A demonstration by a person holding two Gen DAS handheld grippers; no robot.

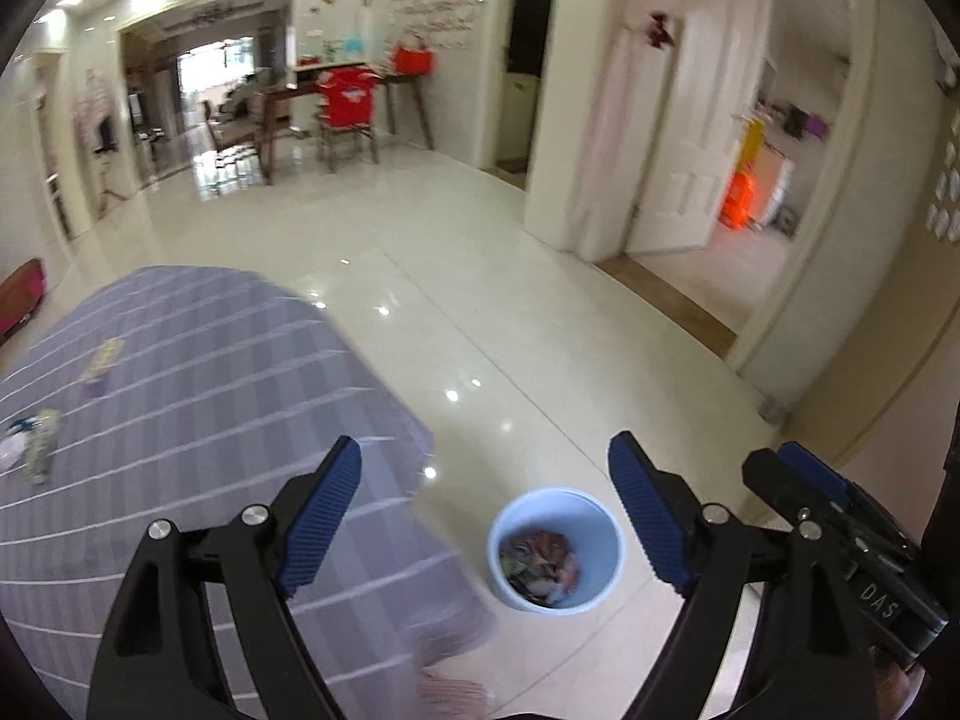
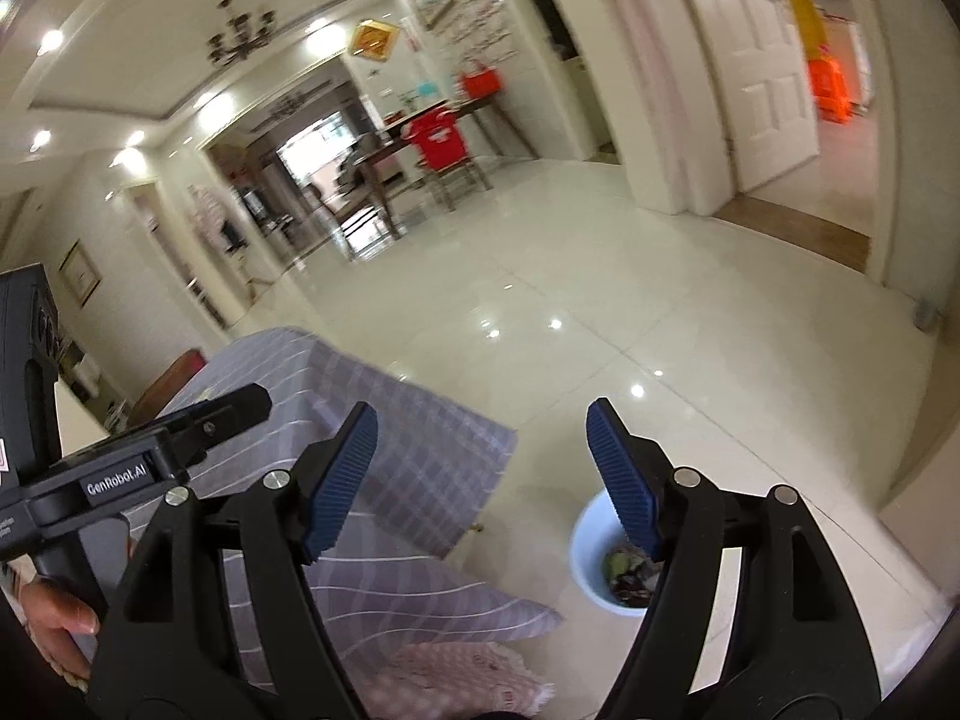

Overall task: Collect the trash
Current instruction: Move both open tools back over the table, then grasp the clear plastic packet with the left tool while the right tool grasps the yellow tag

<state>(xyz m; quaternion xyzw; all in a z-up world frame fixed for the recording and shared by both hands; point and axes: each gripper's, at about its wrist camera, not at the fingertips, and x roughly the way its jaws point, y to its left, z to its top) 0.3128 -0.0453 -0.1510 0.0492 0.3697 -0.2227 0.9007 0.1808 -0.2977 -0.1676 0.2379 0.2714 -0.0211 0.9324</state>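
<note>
Both the left gripper point(image 1: 485, 483) and the right gripper point(image 2: 482, 450) are held with jaws spread and nothing between them, above a pale blue bin point(image 1: 555, 546) of wrappers on the tiled floor point(image 1: 480, 276), beside the striped tablecloth point(image 1: 180, 390).

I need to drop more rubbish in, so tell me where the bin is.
The pale blue bin stands on the tiled floor just right of the striped tablecloth, low in both wrist views, already holding wrappers.
</note>
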